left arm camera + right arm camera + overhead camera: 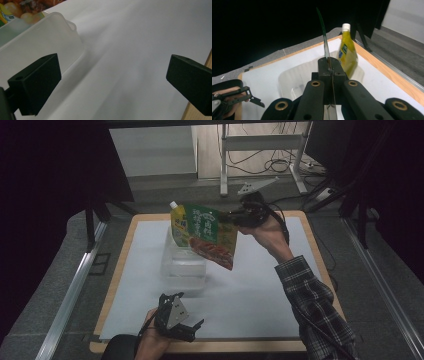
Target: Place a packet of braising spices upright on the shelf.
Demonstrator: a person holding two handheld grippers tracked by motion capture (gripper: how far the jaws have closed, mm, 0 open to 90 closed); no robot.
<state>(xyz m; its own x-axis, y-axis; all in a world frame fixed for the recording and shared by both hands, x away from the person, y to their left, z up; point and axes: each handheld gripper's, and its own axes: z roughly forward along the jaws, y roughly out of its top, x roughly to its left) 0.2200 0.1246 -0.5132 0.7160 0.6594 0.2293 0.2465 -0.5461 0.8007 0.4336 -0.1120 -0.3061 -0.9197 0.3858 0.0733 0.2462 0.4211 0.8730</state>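
Note:
A green and yellow food pouch (202,232) with a white spout cap hangs tilted above a clear plastic container (182,265) on the white mat. My right gripper (227,216) is shut on the pouch's right edge. In the right gripper view the jaws (329,65) pinch the pouch (347,50) edge-on, with the container (294,77) below. My left gripper (186,311) rests near the table's front edge, open with nothing between its jaws. The left gripper view has its jaws (112,75) wide apart, the container (37,42) to their left and a corner of the pouch (20,7) above it.
The white mat (250,290) covers a wooden table (320,265) with bare mat right of the container. A metal frame (260,155) and cables stand on the floor beyond the far edge. Dark curtains hang at both sides. The left gripper (249,97) appears low left in the right gripper view.

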